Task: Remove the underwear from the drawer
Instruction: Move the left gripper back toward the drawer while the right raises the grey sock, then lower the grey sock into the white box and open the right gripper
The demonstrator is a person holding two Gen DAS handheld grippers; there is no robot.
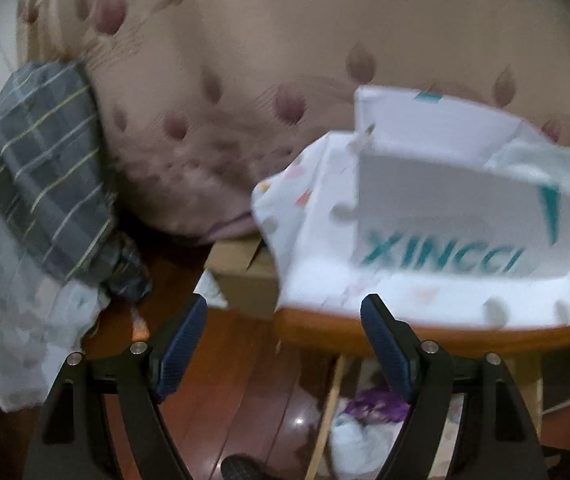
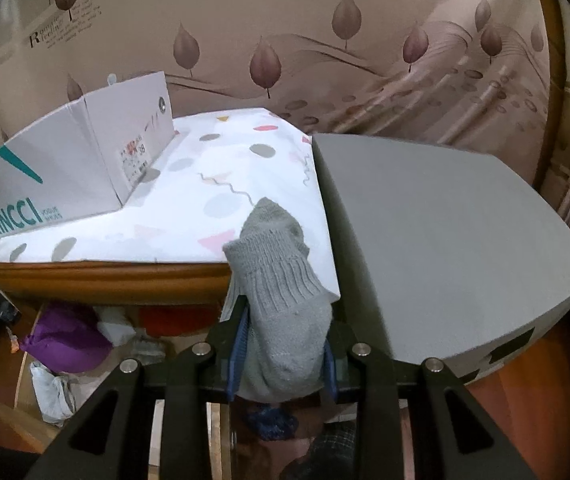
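right tongs (image 2: 285,354): clamped on a grey sock (image 2: 281,280) — ribbed knit cuff flopped forward at 12 o'clock, body pinched between the blue pads; held clear above the table (image 2: 97,276) edge, probably just lifted for set-down.
left tongs (image 1: 285,344): spread wide, nothing between the pads; view is blurred, looks mid-swing and free for the next pick.
task item: no underwear positively identifiable — the held piece reads as a sock. Soft bundles (purple, white) sit in the drawer (image 2: 25,364) below the table rim, at 8 o'clock from the right tongs; can't tell what they are.
table top: wood rim, covered by a white cloth (image 2: 189,208) with pastel dots and squiggles.
shoebox (image 2: 65,168): white cardboard, teal lettering, open top, at 10 o'clock — likely the drop spot, my guess.
grey box (image 2: 445,240): flat matte lid, at 2 o'clock, touching the cloth.
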